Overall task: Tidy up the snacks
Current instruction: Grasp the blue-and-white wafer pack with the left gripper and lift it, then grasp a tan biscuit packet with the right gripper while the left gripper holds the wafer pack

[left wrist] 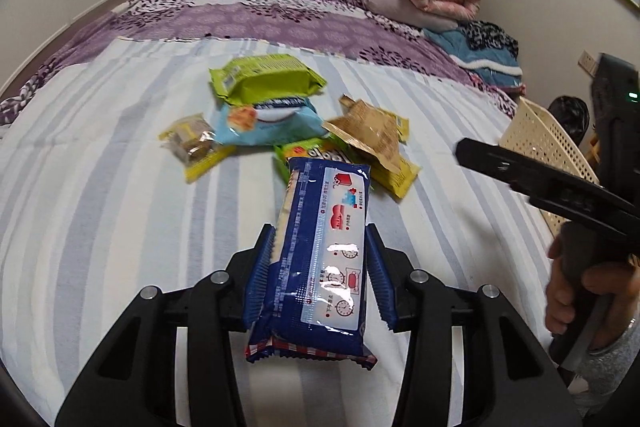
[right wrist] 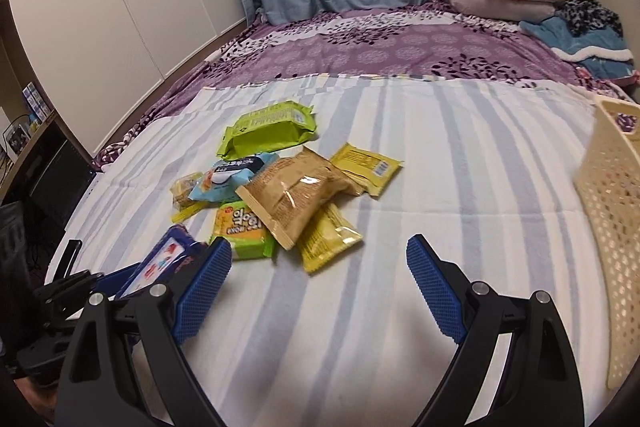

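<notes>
Left wrist view: a dark blue plastic-wrapped biscuit packet (left wrist: 320,247) is clamped in the left gripper (left wrist: 318,267) at lower centre. A heap of mixed snack packets (left wrist: 280,115) lies beyond on the blue-and-white striped bedsheet (left wrist: 100,207). A cream perforated plastic basket (left wrist: 548,143) stands at right, partly hidden by the right gripper's black body.

Right wrist view: the right gripper (right wrist: 320,287) is held wide open over bare sheet, nothing between its fingers. The blue packet is seen at lower left; white wardrobe doors (right wrist: 100,7) at upper left.

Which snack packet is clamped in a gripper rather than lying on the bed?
The dark blue packet, pinched between the left gripper's blue pads. The green, light blue, tan and yellow packets all lie loose in the pile.
</notes>
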Tool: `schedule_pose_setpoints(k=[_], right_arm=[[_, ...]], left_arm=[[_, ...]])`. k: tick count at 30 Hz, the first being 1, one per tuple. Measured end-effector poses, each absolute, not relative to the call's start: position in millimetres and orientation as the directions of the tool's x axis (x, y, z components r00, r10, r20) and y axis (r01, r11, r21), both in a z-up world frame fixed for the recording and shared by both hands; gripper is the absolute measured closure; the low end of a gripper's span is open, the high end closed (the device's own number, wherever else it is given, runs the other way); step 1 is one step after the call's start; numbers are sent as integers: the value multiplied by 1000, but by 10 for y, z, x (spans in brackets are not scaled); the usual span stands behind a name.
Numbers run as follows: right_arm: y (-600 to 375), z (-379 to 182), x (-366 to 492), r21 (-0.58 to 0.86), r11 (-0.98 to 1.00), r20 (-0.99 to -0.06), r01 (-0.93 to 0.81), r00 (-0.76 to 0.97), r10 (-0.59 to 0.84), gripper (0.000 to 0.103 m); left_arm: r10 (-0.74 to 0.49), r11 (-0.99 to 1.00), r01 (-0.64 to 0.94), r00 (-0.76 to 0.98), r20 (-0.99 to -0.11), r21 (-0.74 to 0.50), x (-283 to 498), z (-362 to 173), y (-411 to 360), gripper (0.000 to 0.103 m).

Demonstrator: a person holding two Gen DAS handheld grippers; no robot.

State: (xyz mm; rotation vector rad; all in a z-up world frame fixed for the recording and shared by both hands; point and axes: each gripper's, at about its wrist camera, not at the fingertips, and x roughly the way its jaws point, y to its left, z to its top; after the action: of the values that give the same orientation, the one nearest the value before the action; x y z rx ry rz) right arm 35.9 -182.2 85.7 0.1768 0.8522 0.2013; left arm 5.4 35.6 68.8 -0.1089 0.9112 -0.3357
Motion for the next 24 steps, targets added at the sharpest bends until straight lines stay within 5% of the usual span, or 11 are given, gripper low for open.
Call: schedule_pose_setpoints(k=[20, 24], right_arm=[[-1508, 228, 1537, 418, 906, -814, 67, 472, 340, 15], [-1464, 177, 1561, 379, 924, -831, 48, 457, 317, 36]], left_arm=[[-288, 955, 129, 599, -747, -265, 98, 711, 831, 57], [-291, 955, 132, 603, -743, -267, 105, 736, 828, 57]])
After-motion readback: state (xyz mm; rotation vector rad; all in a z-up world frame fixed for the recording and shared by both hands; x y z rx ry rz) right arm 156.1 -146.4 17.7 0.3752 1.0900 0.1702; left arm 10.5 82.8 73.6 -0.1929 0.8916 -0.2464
